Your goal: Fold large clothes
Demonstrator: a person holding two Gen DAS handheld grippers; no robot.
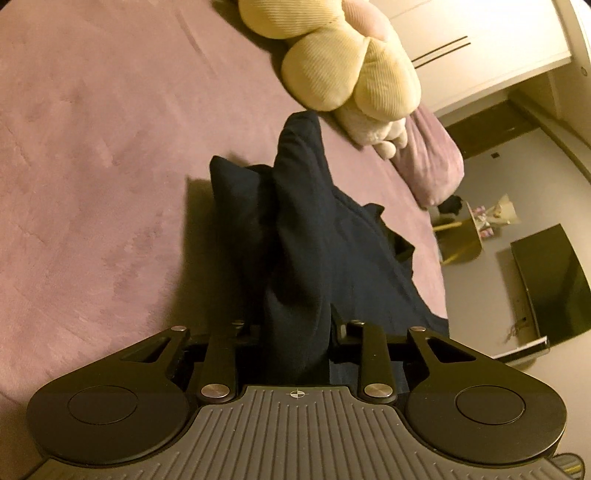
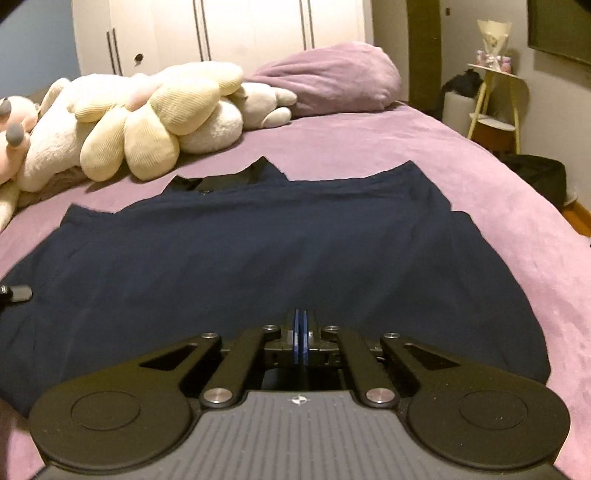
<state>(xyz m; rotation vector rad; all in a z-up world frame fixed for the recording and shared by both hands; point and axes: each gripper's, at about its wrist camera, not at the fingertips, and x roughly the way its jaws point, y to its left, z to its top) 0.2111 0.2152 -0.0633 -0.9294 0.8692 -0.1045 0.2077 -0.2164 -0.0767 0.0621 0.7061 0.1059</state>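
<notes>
A large dark navy garment [image 2: 258, 251] lies spread on the purple bed [image 2: 480, 221], its collar toward the plush toys. In the left wrist view the garment [image 1: 295, 229] is bunched and lifted in a ridge. My left gripper [image 1: 295, 332] is shut on a fold of it, and the cloth hides the fingertips. My right gripper [image 2: 300, 325] is shut, its blue pads pressed together low over the garment's near edge; whether cloth sits between them is hidden.
Cream and pink plush toys [image 2: 147, 118] lie at the head of the bed, also in the left wrist view [image 1: 351, 66]. A purple pillow [image 2: 325, 77] lies beside them. A white wardrobe [image 2: 221, 29] stands behind. A small side table [image 2: 495, 99] stands right of the bed.
</notes>
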